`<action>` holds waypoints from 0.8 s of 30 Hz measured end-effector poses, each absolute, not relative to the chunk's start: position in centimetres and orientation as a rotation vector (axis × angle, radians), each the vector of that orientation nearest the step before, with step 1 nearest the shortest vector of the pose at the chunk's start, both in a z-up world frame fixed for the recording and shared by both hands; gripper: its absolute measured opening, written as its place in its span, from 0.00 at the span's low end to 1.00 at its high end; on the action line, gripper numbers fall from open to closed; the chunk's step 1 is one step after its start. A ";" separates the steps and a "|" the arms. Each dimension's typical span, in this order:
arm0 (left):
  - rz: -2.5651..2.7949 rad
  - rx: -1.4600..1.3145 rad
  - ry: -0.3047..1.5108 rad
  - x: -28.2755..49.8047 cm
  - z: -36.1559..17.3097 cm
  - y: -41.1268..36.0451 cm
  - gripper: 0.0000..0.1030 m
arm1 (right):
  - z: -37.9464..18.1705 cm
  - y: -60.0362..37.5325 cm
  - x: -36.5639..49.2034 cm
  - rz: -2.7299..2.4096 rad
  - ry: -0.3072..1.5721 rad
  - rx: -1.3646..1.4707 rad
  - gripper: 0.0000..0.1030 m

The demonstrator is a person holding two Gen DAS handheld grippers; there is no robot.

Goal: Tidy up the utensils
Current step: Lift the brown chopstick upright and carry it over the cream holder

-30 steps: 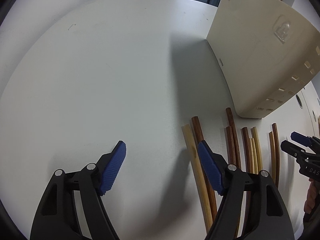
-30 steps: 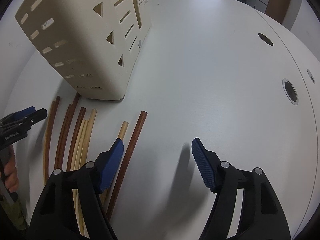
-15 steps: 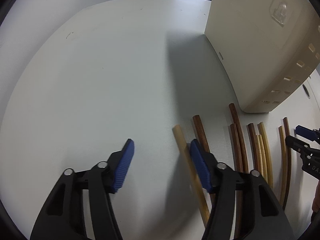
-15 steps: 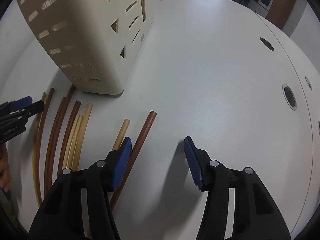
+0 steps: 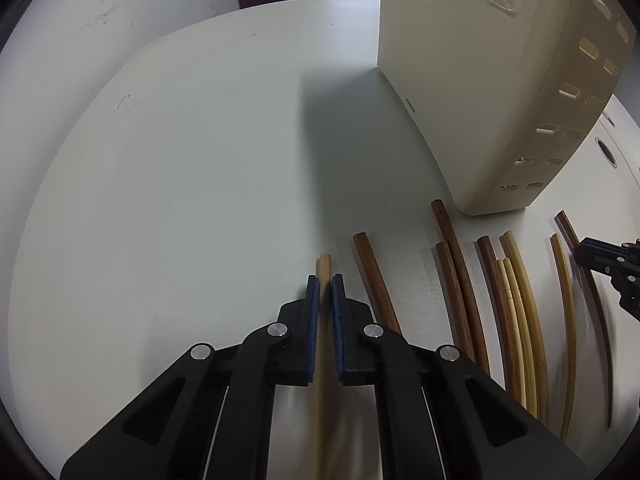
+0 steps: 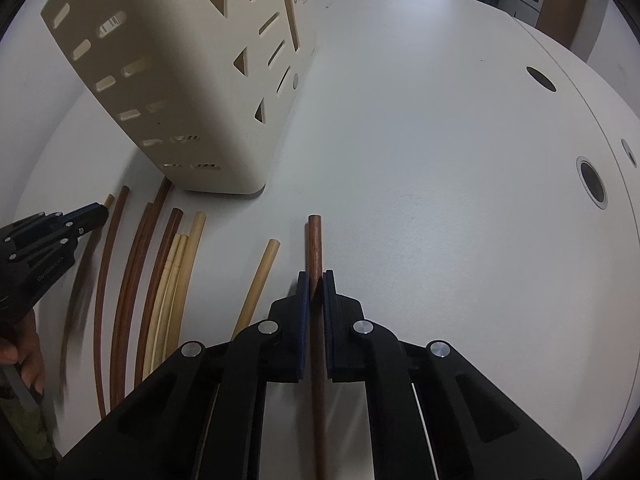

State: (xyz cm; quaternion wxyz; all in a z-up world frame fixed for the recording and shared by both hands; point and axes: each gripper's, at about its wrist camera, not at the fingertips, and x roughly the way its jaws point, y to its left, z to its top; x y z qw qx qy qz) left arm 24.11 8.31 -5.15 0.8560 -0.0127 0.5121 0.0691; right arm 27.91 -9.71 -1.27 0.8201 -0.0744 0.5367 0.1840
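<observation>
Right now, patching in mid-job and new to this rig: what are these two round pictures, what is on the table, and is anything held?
Each picture comes from a fisheye camera riding on a hand-held gripper, looking along its two fingers. A person carries one in each hand. In the left view, the left gripper is shut on a pale chopstick. In the right view, the right gripper is shut on a dark brown chopstick. More loose chopsticks lie on the white table, before a cream slotted utensil holder.

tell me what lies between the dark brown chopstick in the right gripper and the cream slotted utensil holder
Only bare white table, as the right wrist view shows. The dark brown wooden chopstick in the right gripper ends short of the cream slotted plastic utensil holder.
</observation>
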 end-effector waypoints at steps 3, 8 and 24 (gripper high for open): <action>0.141 -0.019 1.036 23.6 -4.0 7.7 0.06 | 0.0 -10.3 27.7 0.408 1.096 -0.129 0.07; 0.117 -0.033 0.936 22.3 0.1 5.9 0.06 | 3.1 -10.9 26.1 0.437 0.988 -0.079 0.07; 0.010 -0.065 0.600 18.7 8.7 1.3 0.06 | 13.8 -11.5 20.7 0.504 0.581 -0.010 0.07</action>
